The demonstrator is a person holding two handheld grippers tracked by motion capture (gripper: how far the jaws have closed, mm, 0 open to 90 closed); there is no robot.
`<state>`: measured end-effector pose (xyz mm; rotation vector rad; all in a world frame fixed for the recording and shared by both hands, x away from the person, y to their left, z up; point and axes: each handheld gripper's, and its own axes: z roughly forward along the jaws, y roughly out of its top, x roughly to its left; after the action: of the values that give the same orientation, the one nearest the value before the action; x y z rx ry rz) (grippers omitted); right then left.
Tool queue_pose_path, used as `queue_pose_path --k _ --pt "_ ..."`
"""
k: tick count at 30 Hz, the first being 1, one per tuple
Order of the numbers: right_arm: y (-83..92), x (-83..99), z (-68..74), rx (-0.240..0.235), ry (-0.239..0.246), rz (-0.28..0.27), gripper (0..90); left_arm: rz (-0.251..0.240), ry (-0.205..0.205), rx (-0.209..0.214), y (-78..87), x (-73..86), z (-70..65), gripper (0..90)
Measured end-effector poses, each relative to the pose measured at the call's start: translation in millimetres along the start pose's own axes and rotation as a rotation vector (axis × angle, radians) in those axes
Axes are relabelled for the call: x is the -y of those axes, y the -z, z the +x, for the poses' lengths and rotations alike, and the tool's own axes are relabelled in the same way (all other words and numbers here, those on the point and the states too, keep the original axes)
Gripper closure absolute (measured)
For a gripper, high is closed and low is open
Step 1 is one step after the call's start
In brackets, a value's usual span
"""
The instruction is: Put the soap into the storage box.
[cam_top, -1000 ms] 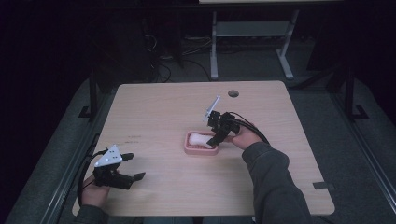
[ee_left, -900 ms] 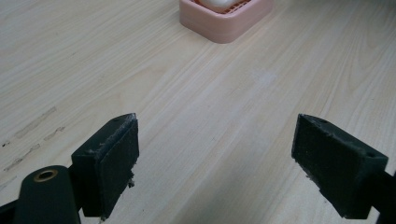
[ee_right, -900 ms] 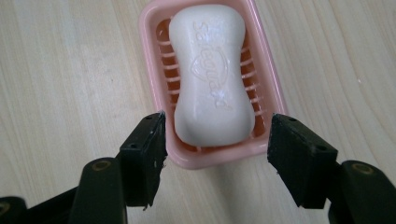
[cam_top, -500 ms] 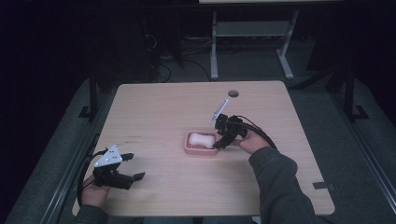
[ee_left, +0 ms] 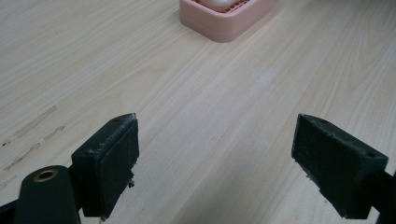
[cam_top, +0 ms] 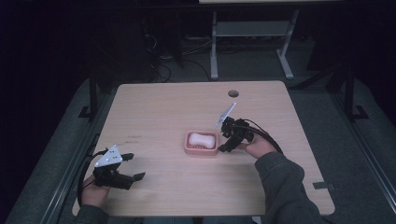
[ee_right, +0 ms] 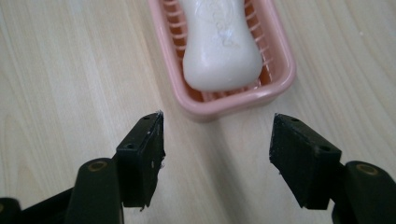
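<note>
Dim dark surroundings, evenly lit sharp close-ups.

In the left gripper view, the pink plastic slatted soap dish (ee_left: 227,18) ahead of the jaws is cut by the top edge, leaving a sliver of the white oval soap bar (ee_left: 219,3). In the right gripper view, dish and soap run off the top too. The soap's embossed lettering is too blurred to read.

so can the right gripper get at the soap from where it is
Probably yes: the right gripper has open jaws facing the soap, which lies uncovered in the pink dish, with only bare table between.
</note>
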<state>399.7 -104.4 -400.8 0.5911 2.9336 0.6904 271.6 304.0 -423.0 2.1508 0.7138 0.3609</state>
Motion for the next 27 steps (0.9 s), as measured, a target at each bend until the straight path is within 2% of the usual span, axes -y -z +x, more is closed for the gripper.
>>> queue_pose_path --k 2,10,15,21,27 --pt "0.6 1.4 0.7 0.003 -0.002 0.006 34.3 0.0 0.0 0.0 -0.3 0.1 -0.1 14.8" --pt "4.4 11.2 3.3 0.006 -0.004 -0.025 34.5 0.003 0.001 0.001 -0.3 -0.1 -0.6 14.8" --pt "6.0 17.5 5.4 0.004 -0.017 -0.017 34.0 0.002 0.004 0.001 -0.5 0.0 -0.7 14.8" --pt "9.6 25.2 7.1 0.011 -0.016 -0.04 34.1 0.005 0.005 0.002 -0.7 -0.1 -1.1 14.8" --pt "11.1 34.5 9.0 0.012 -0.037 -0.031 33.4 0.004 0.007 0.002 -0.9 0.0 -1.2 14.8"
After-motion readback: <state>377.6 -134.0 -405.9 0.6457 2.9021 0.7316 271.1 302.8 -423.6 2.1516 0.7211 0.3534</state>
